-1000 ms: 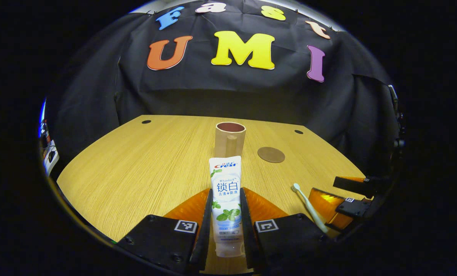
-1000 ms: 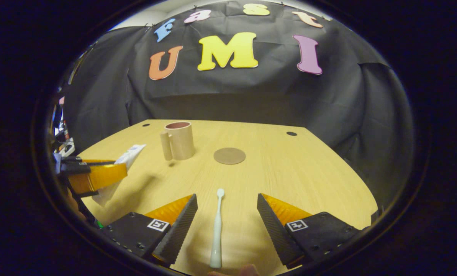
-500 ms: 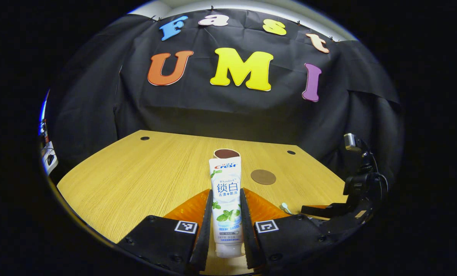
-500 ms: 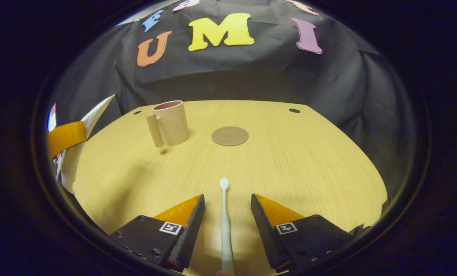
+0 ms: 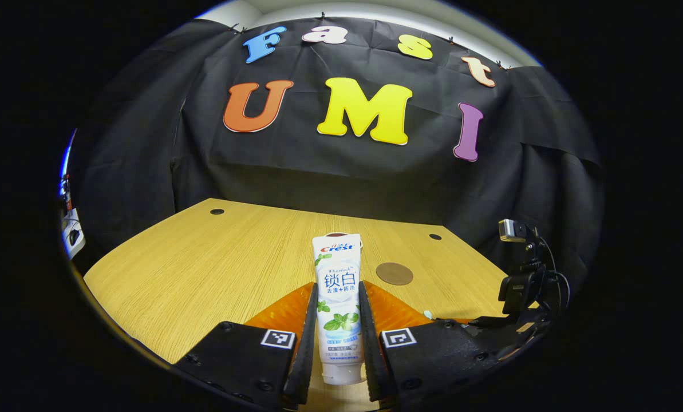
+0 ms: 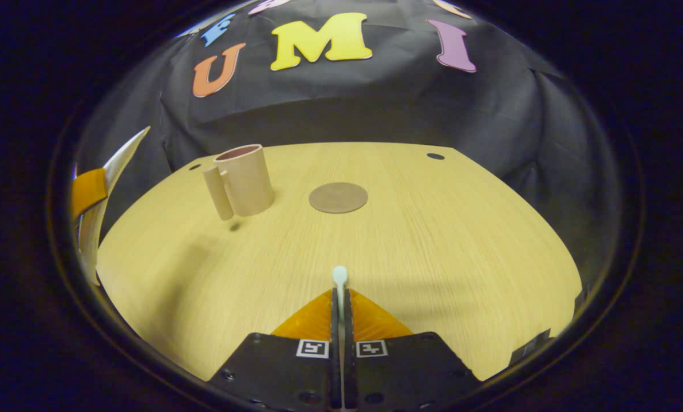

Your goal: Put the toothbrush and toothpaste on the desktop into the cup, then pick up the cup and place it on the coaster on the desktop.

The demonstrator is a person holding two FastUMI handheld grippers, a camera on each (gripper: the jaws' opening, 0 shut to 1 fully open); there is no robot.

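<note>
Left tongs (image 5: 339,320): clenched on the toothpaste (image 5: 338,297), both my fingers pressing the tube's sides, the tube raised above the desk (image 5: 204,269) with its cap end toward me and its crimped end pointing away.
Right tongs (image 6: 340,312): clamped tight on the toothbrush (image 6: 339,277), my two fingers nearly meeting around the handle, the pale head sticking out just past the tips, over the desk.
Cup (image 6: 244,179): stands upright on the desk's far left in the right gripper view, handle turned toward the camera, nothing seen inside; in the left gripper view its rim peeps out just behind the top of the toothpaste.
Coaster (image 6: 338,197): a flat brown disc lying bare on the desk, just to the right of the cup and apart from it.
Across the desk: in the right gripper view my left tongs and the toothpaste hang at the far left edge; in the left gripper view my right tongs sit low at the right.
</note>
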